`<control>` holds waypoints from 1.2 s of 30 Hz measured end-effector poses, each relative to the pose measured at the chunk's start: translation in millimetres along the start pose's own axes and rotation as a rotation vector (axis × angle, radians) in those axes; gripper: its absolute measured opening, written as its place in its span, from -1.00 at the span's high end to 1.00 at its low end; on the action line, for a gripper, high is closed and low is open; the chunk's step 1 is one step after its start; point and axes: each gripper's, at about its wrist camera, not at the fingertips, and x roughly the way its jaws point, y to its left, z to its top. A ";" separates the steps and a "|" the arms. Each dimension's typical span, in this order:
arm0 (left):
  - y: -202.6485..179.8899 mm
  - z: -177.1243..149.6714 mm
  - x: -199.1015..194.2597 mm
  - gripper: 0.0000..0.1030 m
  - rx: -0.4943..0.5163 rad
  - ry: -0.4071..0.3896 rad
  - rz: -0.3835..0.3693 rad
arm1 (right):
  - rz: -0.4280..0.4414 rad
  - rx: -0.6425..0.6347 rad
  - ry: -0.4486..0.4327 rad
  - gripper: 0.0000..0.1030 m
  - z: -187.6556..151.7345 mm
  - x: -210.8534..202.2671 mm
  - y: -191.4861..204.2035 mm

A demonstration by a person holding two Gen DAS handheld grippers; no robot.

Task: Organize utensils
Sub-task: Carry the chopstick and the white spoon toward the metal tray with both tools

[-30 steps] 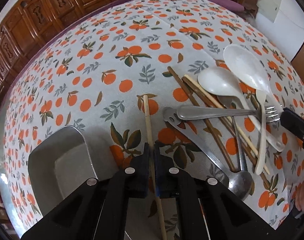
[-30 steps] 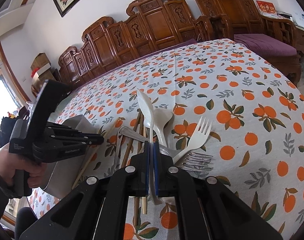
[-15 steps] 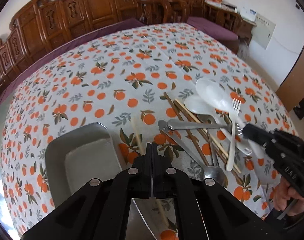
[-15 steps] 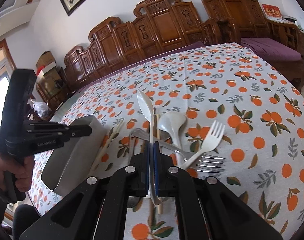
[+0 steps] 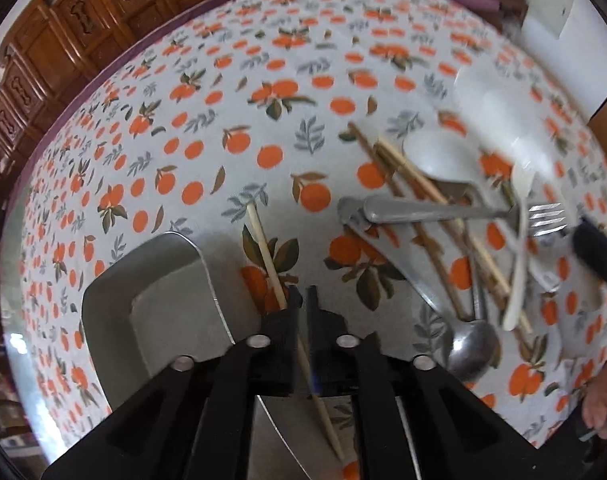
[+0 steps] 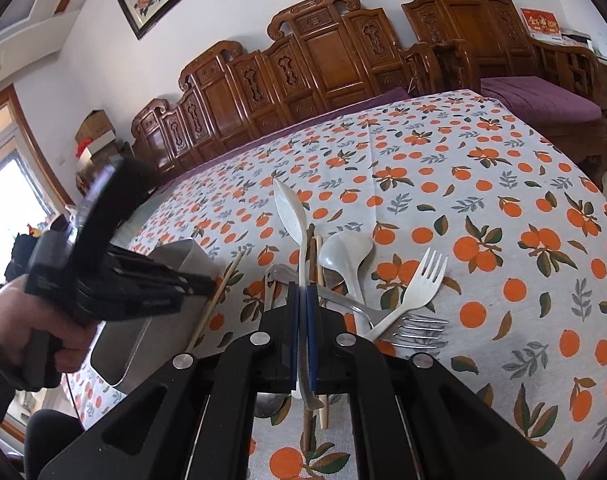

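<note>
Over the orange-print tablecloth (image 5: 231, 92), our left gripper (image 5: 301, 300) had just parted, dropping the pale chopstick (image 5: 265, 252) beside the steel tray (image 5: 103, 304), not in it. Our right gripper (image 6: 302, 292) stayed clenched on the white spoon (image 6: 289, 208), lifted above the pile.

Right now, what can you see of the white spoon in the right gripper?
The white spoon looks like plastic: a long oval bowl on a slim handle. The right gripper is shut on its handle, and the handle's end pokes out behind the pads. The bowl points away from the camera, raised above the pile of utensils on the tablecloth. Nothing else visibly touches it. In the left view it is only a pale blur.
</note>
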 end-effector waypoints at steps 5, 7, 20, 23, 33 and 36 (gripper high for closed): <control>-2.7 3.9 7.9 0.57 0.017 0.037 0.071 | 0.011 0.026 -0.015 0.90 2.7 -4.8 -7.5; -1.7 5.5 9.1 0.62 0.025 0.053 0.088 | 0.015 0.032 -0.021 0.90 3.3 -6.9 -8.7; 2.2 15.4 24.3 0.91 0.012 0.159 0.073 | 0.018 0.042 -0.034 0.90 3.7 -10.8 -10.1; 6.0 17.4 24.7 0.87 -0.002 0.164 0.062 | 0.015 0.042 -0.033 0.90 3.3 -10.5 -10.5; 7.9 17.6 29.1 0.92 -0.034 0.136 0.024 | 0.014 0.044 -0.031 0.90 2.2 -8.9 -13.1; -0.4 16.4 25.5 0.93 -0.032 0.130 -0.039 | 0.014 0.044 -0.030 0.90 1.7 -8.0 -12.8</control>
